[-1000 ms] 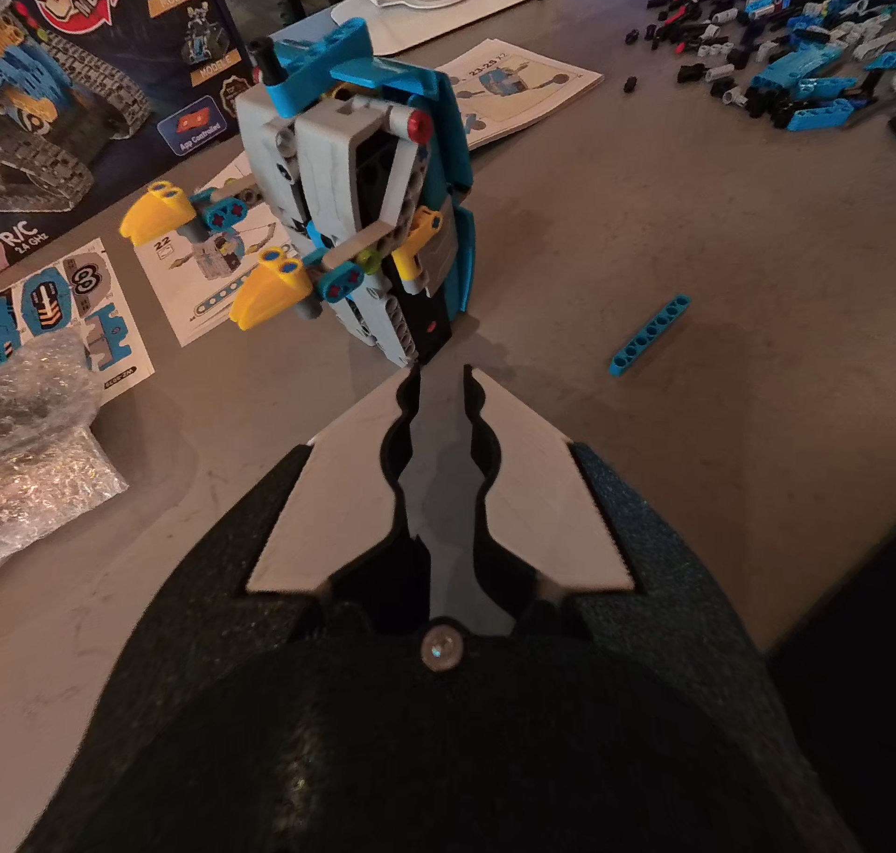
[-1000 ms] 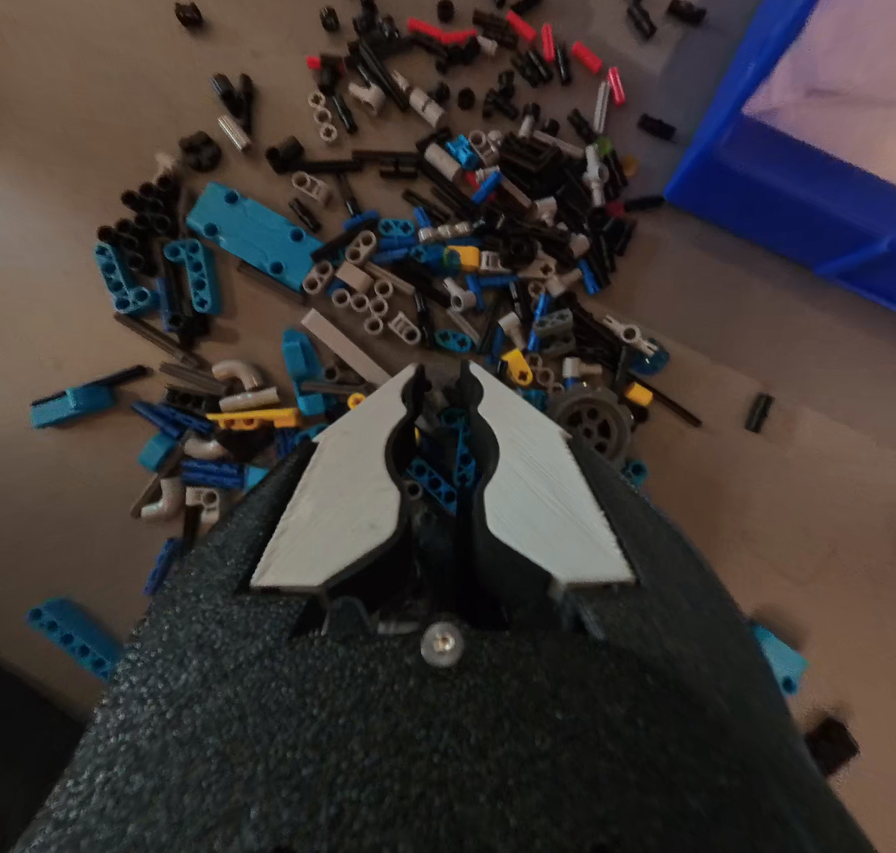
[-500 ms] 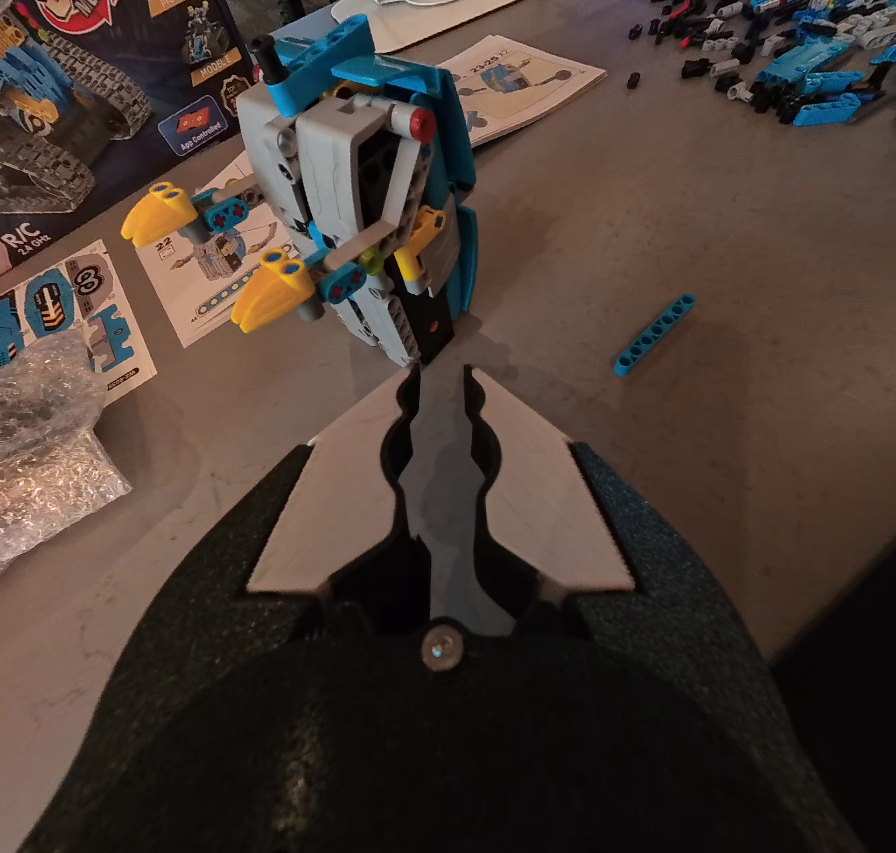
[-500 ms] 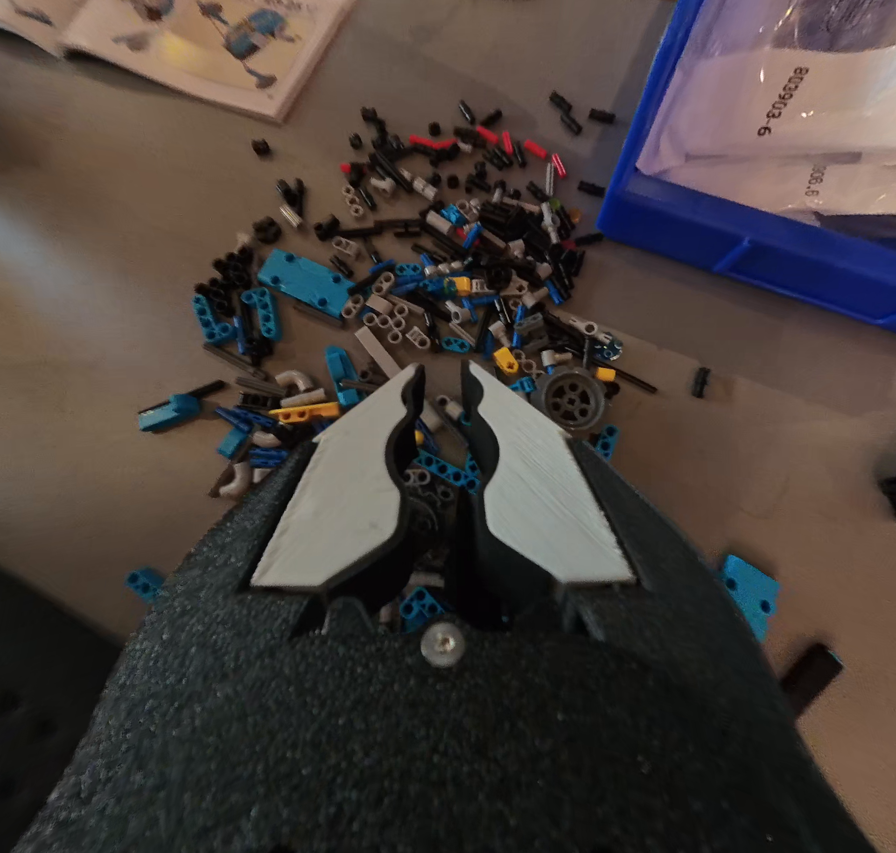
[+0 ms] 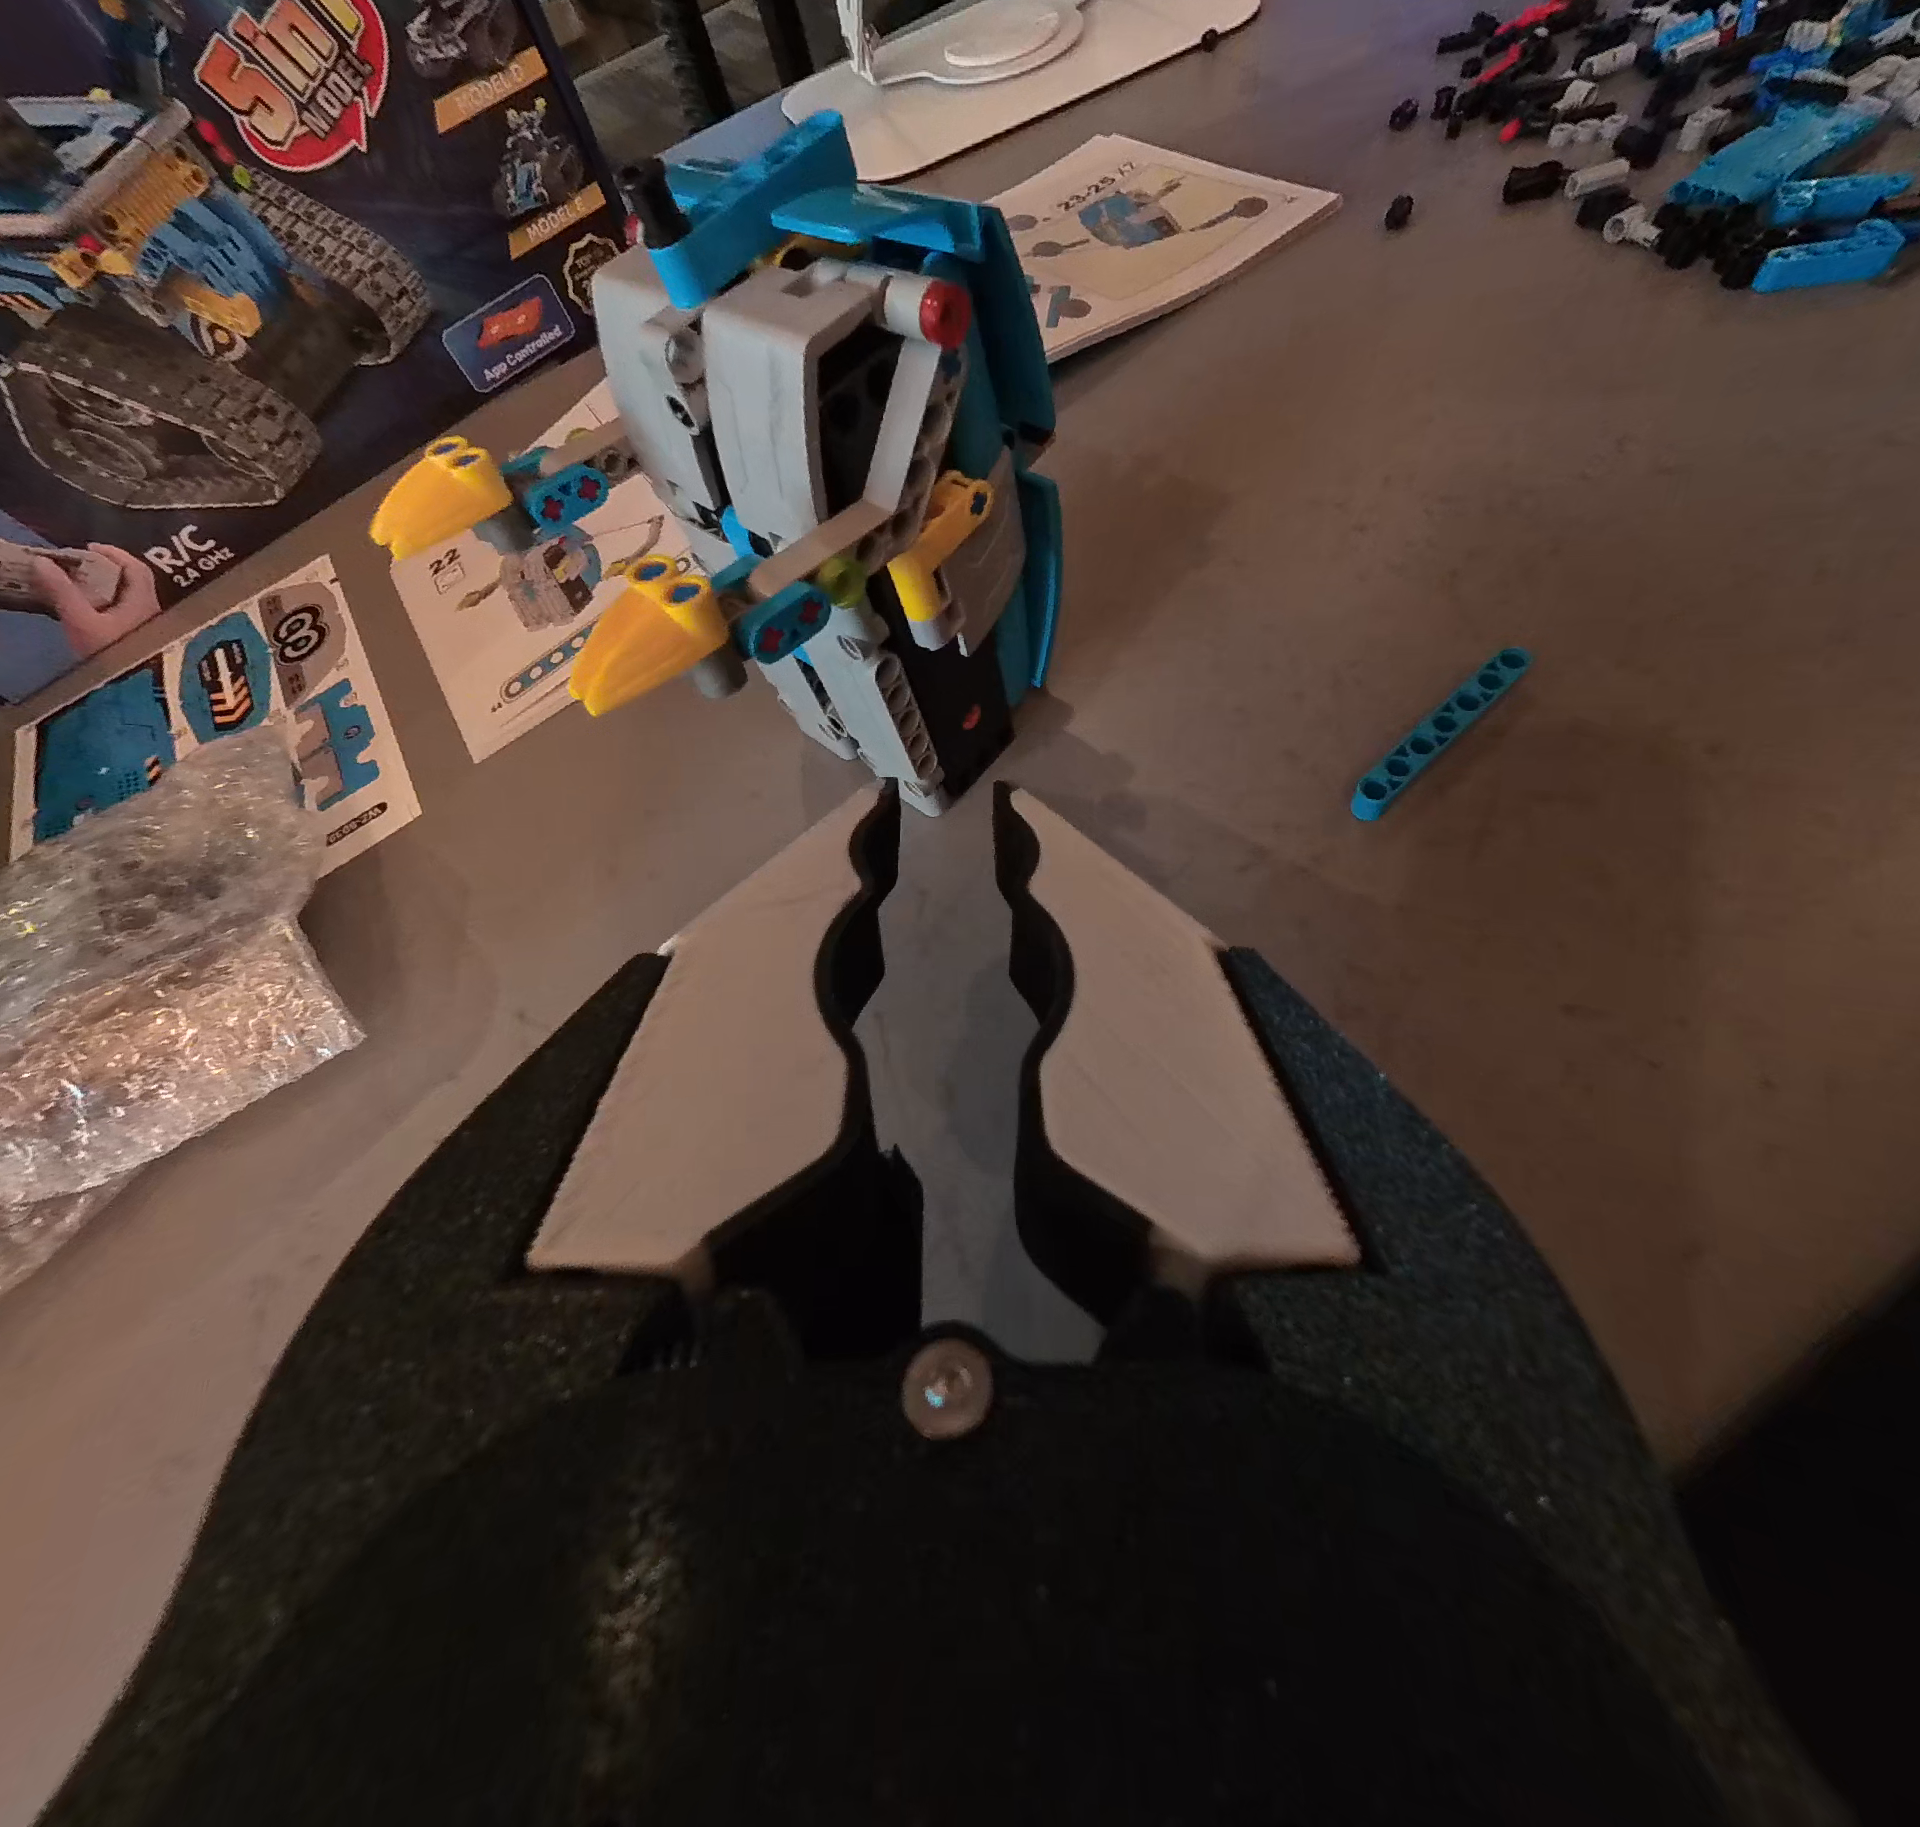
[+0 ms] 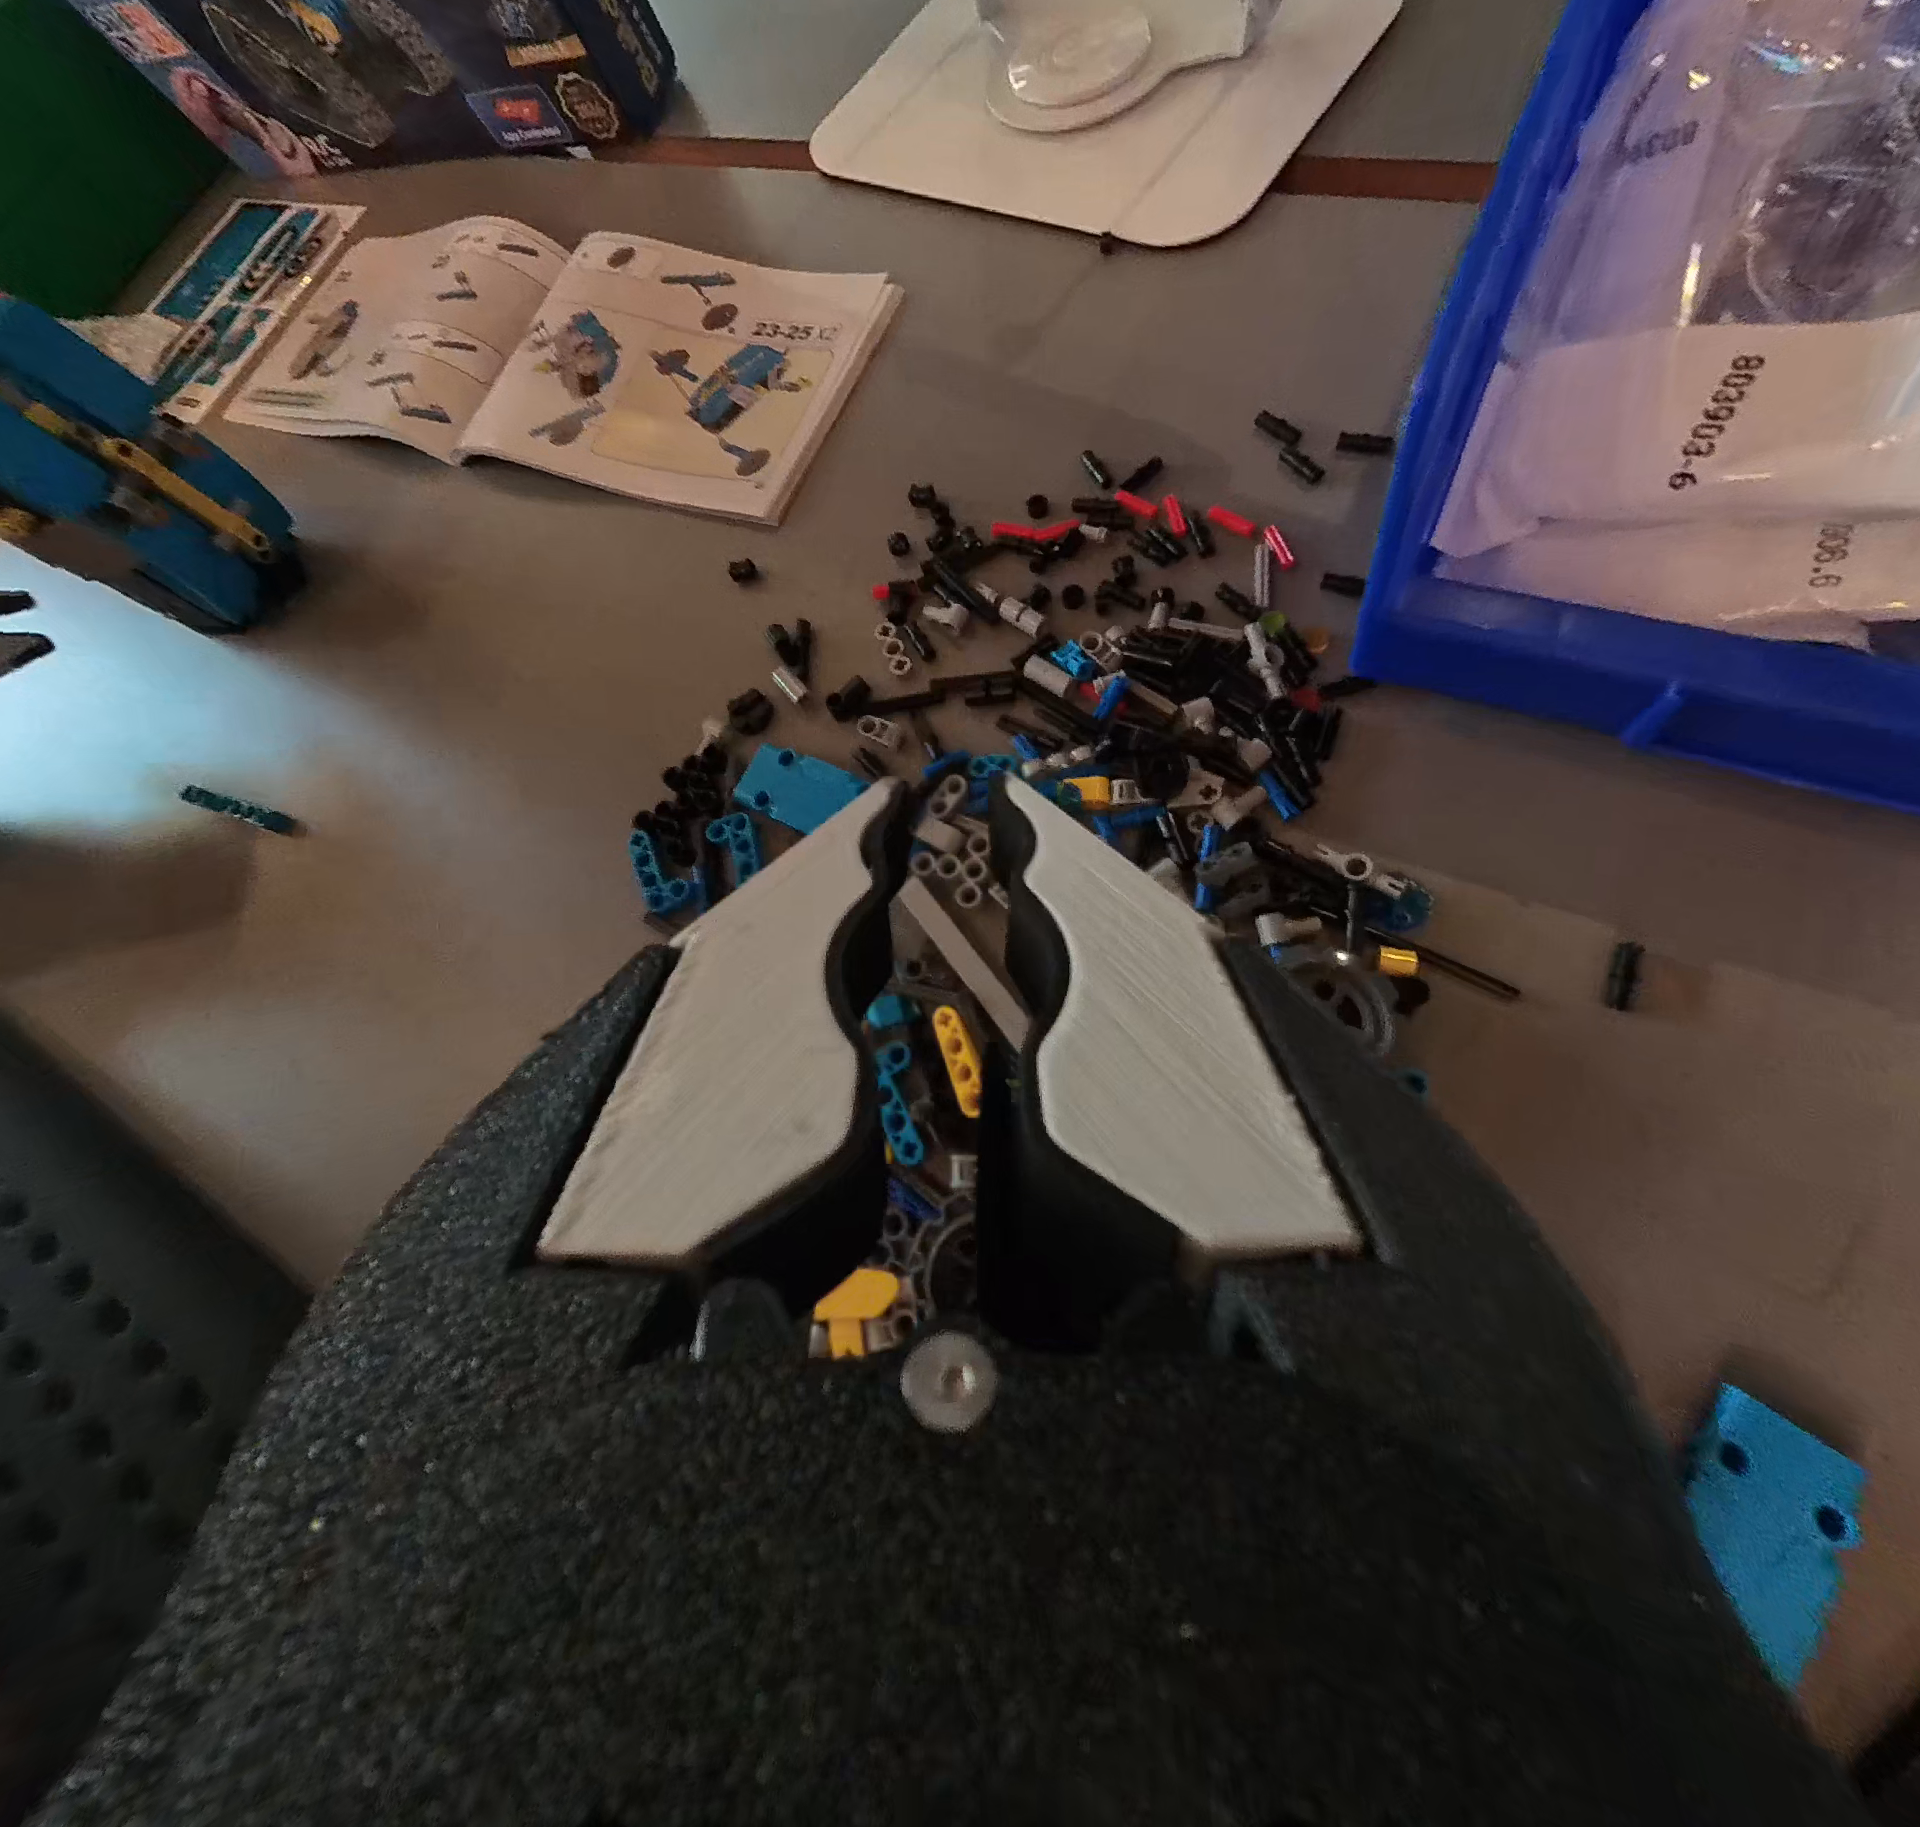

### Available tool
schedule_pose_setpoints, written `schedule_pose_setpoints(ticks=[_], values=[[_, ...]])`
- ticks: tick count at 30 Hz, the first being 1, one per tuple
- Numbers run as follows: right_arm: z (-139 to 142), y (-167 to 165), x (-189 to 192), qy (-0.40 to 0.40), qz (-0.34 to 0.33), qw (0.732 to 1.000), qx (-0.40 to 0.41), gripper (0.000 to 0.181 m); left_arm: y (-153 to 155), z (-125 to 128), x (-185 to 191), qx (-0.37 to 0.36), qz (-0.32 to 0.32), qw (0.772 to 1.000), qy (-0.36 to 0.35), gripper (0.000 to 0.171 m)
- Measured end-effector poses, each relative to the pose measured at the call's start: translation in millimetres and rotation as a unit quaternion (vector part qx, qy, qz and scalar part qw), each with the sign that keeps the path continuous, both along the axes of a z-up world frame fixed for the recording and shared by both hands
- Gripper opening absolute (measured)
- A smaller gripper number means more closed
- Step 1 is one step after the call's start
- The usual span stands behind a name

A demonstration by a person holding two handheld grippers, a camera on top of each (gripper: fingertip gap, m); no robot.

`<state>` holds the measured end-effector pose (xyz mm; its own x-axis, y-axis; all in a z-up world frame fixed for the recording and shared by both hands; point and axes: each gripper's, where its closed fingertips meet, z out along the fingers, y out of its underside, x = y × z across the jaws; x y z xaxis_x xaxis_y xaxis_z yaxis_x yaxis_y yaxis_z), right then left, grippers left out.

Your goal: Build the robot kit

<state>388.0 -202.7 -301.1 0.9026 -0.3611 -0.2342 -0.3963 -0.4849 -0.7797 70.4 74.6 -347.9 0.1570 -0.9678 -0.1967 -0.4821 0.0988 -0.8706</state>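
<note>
A half-built model (image 5: 821, 447) of grey, teal and black plastic bricks stands tilted on the grey desk (image 5: 1455, 1050). It has two yellow claw-shaped pieces sticking out on its left and a red pin cap near the top. So a good part of the build is together, yet much remains loose. A single teal beam with a row of holes (image 5: 1442, 733) lies apart to the model's right, and a wide pile of small pieces (image 6: 1122, 697) lies spread beside a blue plastic bin (image 6: 1507, 655) holding clear bags. The pile is made up of black pins, red axles, grey connectors, teal plates and a spoked grey wheel (image 6: 1351, 1008). The left tongs (image 5: 940, 790) are drawn narrow, with the model's lower corner right at the gap between their tips. Whether they pinch it or merely meet it cannot be told. The right tongs (image 6: 945, 790) hover above the near edge of the pile, also narrowly parted and holding nothing. The tongs have pale, finely ribbed faces with wavy black inner edges, set in a rough black shell. An open paper booklet (image 6: 623, 375), a glossy sticker sheet (image 5: 208, 676), a crinkled clear bag (image 5: 135, 967) and a printed box (image 5: 208, 219) lie around.
</note>
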Motion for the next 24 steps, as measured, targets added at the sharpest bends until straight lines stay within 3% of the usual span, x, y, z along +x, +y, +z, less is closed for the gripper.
schedule_pose_setpoints(ticks=[7,15,24], values=[[-2.4,21.6,-18.8,0.021,0.019,1.000,0.008,0.015,-1.4,3.2,2.2,0.010,-0.019,1.000,-0.010,0.017],[10.5,27.3,-37.8,0.054,0.055,0.997,-0.009,0.016,14.0,18.1,-1.4,0.016,0.011,0.998,-0.055,0.016],[23.0,26.3,-51.8,0.087,0.006,0.996,0.027,0.019,27.4,23.5,-6.4,0.067,0.052,0.994,-0.065,0.011]])
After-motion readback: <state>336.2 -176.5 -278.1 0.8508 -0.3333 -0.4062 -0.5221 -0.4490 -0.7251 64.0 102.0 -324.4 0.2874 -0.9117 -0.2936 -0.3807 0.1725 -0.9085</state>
